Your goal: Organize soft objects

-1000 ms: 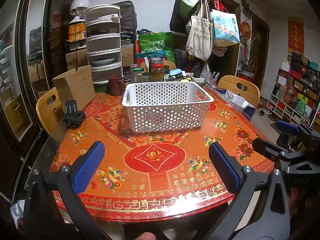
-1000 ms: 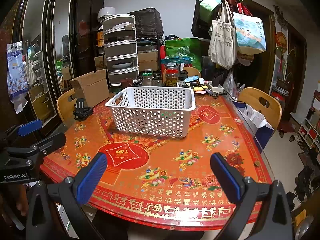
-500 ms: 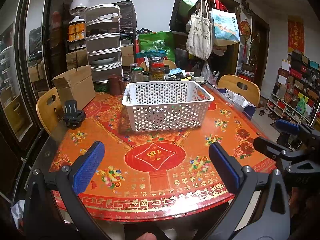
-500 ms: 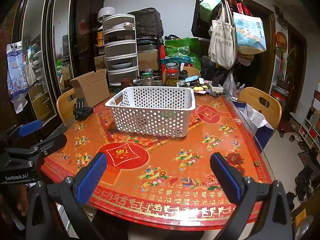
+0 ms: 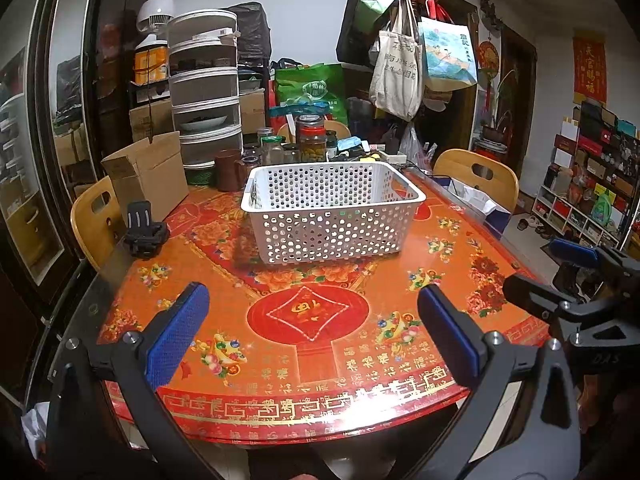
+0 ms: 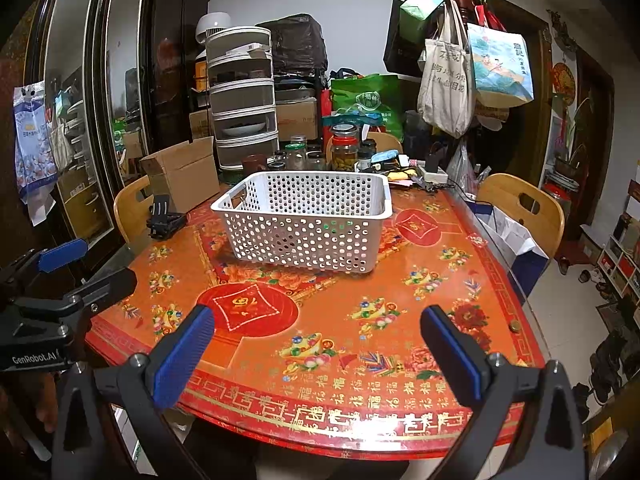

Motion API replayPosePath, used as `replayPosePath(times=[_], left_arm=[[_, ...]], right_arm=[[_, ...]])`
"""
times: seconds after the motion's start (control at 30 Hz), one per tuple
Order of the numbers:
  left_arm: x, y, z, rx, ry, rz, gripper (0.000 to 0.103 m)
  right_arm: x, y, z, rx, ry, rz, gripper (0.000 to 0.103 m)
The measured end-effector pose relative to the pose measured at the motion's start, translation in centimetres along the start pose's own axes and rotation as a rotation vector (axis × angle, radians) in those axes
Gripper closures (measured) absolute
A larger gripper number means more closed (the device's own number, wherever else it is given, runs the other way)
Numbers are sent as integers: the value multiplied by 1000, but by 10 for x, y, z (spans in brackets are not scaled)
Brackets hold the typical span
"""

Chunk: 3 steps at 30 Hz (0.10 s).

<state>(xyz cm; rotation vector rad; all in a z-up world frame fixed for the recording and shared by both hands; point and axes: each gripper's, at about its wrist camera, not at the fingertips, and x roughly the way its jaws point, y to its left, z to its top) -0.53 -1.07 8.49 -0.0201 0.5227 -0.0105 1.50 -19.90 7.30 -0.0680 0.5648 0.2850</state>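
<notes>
A white perforated plastic basket (image 5: 332, 212) stands in the middle of the round red-and-orange table (image 5: 312, 320); it also shows in the right wrist view (image 6: 308, 220). Through its holes I cannot tell whether anything lies inside. No soft object shows on the table. My left gripper (image 5: 312, 328) is open and empty, held over the table's near edge. My right gripper (image 6: 316, 344) is open and empty, also over the near edge, to the right of the left one. Each gripper shows at the side of the other's view (image 5: 576, 280) (image 6: 60, 276).
A black clamp-like mount (image 5: 144, 228) sits at the table's left edge. A cardboard box (image 5: 148, 176), several glass jars (image 5: 312, 144) and stacked food covers (image 5: 204, 92) crowd the far side. Wooden chairs (image 5: 480, 176) stand around. Bags (image 5: 400, 72) hang on a coat rack.
</notes>
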Motion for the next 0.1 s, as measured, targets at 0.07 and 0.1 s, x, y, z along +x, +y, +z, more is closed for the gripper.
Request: replayPosePath(times=[0.07,0.1], left_arm=[[1,0,0,2,2,7,0],[2,1,0,1,5,10,0]], right_arm=[[0,1,-1,1,2,0,1],[1,1,-2,3,4,3,1]])
